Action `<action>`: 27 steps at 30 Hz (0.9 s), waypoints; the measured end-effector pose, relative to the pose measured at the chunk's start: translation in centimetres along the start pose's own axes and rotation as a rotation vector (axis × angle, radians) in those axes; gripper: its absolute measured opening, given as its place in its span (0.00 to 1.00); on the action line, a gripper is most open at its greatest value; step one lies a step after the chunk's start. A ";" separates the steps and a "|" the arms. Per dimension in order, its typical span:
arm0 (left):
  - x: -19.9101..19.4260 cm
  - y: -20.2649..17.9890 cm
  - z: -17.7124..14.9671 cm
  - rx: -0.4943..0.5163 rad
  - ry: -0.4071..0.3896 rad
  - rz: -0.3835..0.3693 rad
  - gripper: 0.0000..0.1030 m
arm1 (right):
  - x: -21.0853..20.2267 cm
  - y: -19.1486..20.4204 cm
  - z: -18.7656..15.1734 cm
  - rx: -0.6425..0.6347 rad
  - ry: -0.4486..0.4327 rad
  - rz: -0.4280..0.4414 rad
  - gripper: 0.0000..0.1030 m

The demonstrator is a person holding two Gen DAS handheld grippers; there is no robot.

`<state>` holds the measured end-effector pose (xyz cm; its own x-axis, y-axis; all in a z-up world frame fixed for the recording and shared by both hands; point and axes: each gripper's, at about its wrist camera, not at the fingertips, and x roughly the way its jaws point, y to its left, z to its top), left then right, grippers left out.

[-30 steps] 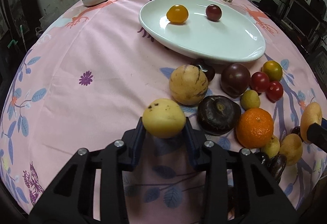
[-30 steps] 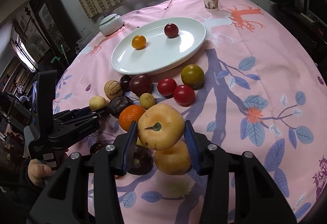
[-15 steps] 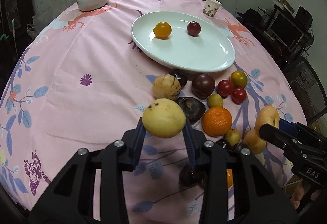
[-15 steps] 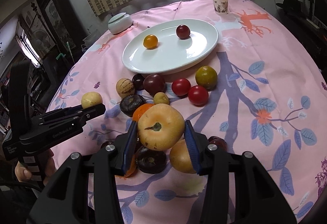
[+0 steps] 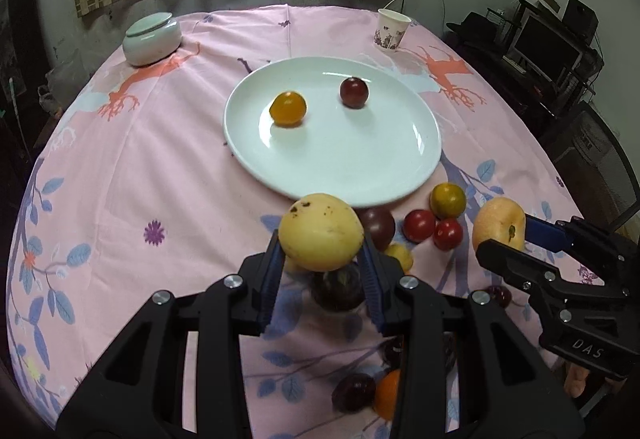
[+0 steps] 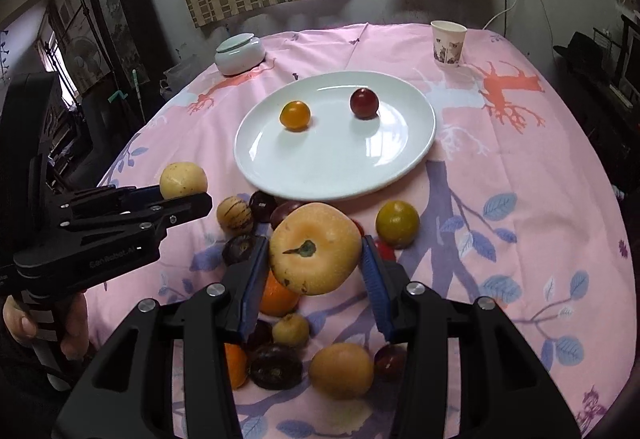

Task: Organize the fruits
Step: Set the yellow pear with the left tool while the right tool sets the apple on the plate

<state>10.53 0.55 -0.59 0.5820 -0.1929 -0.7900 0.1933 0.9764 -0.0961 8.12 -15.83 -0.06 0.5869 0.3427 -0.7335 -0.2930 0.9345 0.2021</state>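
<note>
My left gripper is shut on a yellow speckled fruit and holds it above the fruit pile, just short of the white plate. My right gripper is shut on a yellow-orange stemmed fruit, also raised over the pile; it shows at the right of the left wrist view. The left gripper with its fruit shows in the right wrist view. The plate holds an orange fruit and a dark red fruit. Several loose fruits lie on the pink cloth below.
A lidded white bowl stands at the far left and a paper cup at the far right of the round table. The pink floral cloth covers the table. Furniture and monitors stand beyond the right edge.
Both grippers have risen and moved forward toward the plate with their fruits still held. The fruit pile now lies lower and closer under the fingers.
</note>
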 end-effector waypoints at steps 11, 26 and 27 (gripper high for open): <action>9.7 0.6 12.5 -0.041 0.060 0.031 0.36 | 8.9 -4.1 10.2 0.000 0.036 -0.006 0.45; 17.4 0.6 16.5 -0.040 0.137 0.119 0.67 | 16.0 -6.4 12.7 -0.016 0.099 -0.099 0.64; 17.0 0.6 16.6 -0.038 0.125 0.126 0.68 | 15.6 -6.2 12.8 -0.030 0.082 -0.104 0.67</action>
<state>33.63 -3.72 -4.07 0.4967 -0.0575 -0.8660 0.0932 0.9956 -0.0126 28.76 -15.05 -4.49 0.5523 0.2337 -0.8002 -0.2571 0.9608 0.1032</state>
